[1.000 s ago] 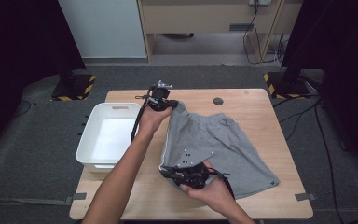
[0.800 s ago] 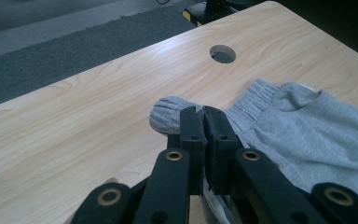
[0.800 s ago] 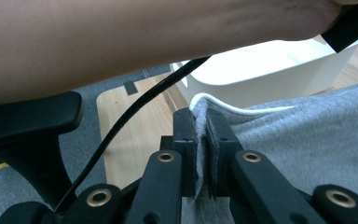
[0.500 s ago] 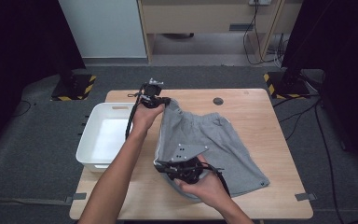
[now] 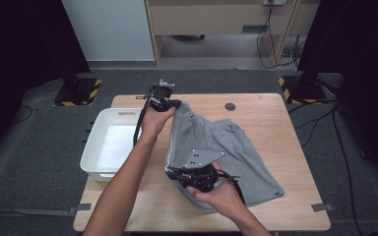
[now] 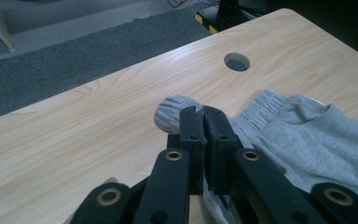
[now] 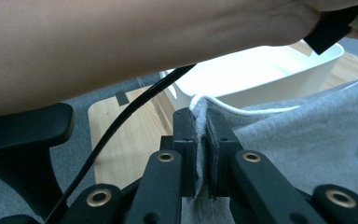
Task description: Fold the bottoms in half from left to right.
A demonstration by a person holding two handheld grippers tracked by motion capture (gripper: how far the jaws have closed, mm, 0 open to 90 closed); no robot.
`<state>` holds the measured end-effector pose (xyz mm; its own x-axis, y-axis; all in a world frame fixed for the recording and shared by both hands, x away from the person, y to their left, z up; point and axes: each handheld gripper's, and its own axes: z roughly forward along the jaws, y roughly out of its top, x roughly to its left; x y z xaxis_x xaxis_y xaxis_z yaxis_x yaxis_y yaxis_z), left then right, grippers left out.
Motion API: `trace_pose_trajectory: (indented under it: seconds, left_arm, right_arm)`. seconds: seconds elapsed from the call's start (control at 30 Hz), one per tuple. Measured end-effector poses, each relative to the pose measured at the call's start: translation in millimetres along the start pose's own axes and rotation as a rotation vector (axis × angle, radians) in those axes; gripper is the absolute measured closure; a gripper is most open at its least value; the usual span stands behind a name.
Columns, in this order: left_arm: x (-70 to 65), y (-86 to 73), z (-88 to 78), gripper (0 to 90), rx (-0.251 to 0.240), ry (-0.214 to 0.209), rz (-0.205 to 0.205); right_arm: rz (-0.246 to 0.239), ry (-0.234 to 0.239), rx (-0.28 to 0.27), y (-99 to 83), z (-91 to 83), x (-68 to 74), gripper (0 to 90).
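Grey shorts [image 5: 226, 147] lie spread on the wooden table [image 5: 275, 123], their left edge lifted. At the far side, my left gripper [image 5: 176, 104] is shut on the waistband corner; the left gripper view shows a fold of grey cloth [image 6: 177, 114] pinched in my left gripper [image 6: 204, 119]. Nearer the front, my right gripper [image 5: 172, 172] is shut on the same edge of the shorts. In the right gripper view my right gripper [image 7: 201, 123] clamps grey fabric [image 7: 307, 135] beside a white drawstring [image 7: 242, 111].
A white bin [image 5: 109, 142] stands at the table's left edge, close to both grippers, and appears as the white bin [image 7: 261, 79] behind the left forearm [image 7: 144, 42]. A round hole [image 5: 230, 106] sits in the table's far middle. Dark floor surrounds the table.
Both grippers have shifted slightly to the left, drawing the shorts' left edge with them and raising it off the table. Both stay shut on the cloth.
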<state>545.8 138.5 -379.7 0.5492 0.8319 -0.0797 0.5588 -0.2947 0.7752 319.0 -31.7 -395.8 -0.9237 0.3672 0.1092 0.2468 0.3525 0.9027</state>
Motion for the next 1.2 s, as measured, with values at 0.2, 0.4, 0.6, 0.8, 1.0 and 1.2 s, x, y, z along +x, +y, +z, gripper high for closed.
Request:
trace_pose_trajectory:
  seconds: [0.2,0.4,0.6,0.8,1.0,1.2]
  left_arm:
    - [9.6,-0.7,-4.6,86.9,0.007,0.012,0.009]
    - [19.7,-3.1,-12.7,86.9,0.001,0.027,-0.002]
    - [24.2,-4.2,-16.2,86.9,0.001,0.034,-0.006]
    - [26.9,-4.6,-17.5,86.9,-0.001,0.037,-0.006]
    - [33.9,-5.4,-24.8,86.9,-0.005,0.049,-0.004]
    - [40.8,-7.0,-33.2,86.9,0.0,0.063,-0.004]
  right_arm:
    - [0.003,0.006,-0.003,2.5,8.3,2.2,84.9]
    - [-0.037,-0.021,-0.004,9.6,12.9,8.9,85.0]
    - [-0.09,-0.06,-0.005,18.7,14.7,17.8,85.0]
    - [-0.11,-0.076,0.003,22.0,17.8,20.5,85.0]
    - [-0.106,-0.065,-0.002,26.0,25.3,22.5,85.0]
    - [-0.103,-0.05,-0.013,31.6,31.3,26.0,85.0]
